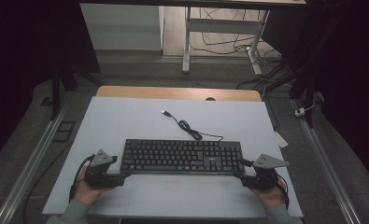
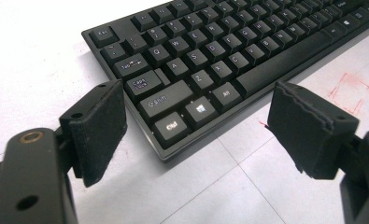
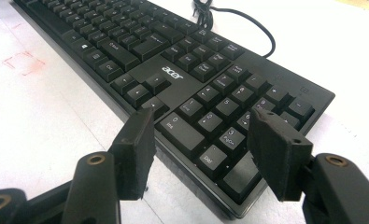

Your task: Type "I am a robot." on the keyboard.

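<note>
Two grippers, left gripper (image 2: 194, 128) and right gripper (image 3: 201, 154), jaws spread wide astride keyboard (image 1: 182, 155) corners, gripping nothing

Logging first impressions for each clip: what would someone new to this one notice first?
A black keyboard lies near the front middle of the pale table, its cable looping away toward the far edge. A hand-held claw sits at each near corner: the left claw at the Ctrl end, the right claw at the number-pad end, both with jaws open. Faint red marks show on the table just in front of the keyboard.
</note>
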Demonstrator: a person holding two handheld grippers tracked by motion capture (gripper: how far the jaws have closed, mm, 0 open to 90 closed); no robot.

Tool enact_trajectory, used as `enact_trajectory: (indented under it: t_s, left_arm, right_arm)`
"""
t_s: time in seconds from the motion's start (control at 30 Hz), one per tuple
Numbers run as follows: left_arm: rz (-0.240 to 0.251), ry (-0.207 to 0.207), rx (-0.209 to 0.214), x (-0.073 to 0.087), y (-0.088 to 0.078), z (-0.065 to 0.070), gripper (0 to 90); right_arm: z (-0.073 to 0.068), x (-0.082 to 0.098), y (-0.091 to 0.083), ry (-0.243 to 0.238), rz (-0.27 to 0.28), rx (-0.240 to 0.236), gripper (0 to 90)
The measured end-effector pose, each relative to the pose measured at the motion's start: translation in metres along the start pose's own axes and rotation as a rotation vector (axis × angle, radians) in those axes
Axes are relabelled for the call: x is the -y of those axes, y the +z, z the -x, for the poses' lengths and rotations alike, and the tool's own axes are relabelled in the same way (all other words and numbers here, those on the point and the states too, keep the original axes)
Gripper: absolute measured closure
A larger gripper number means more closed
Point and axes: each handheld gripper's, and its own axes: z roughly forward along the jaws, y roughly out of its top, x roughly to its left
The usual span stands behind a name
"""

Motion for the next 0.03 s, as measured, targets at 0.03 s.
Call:
enact_trajectory:
  t_s: [0.03]
  left_arm:
    - [0.0, 0.0, 0.0, -0.0001, -0.0001, 0.0, 19.5]
  right_arm:
    - [0.0001, -0.0002, -0.0001, -0.002, 0.002, 0.001, 41.8]
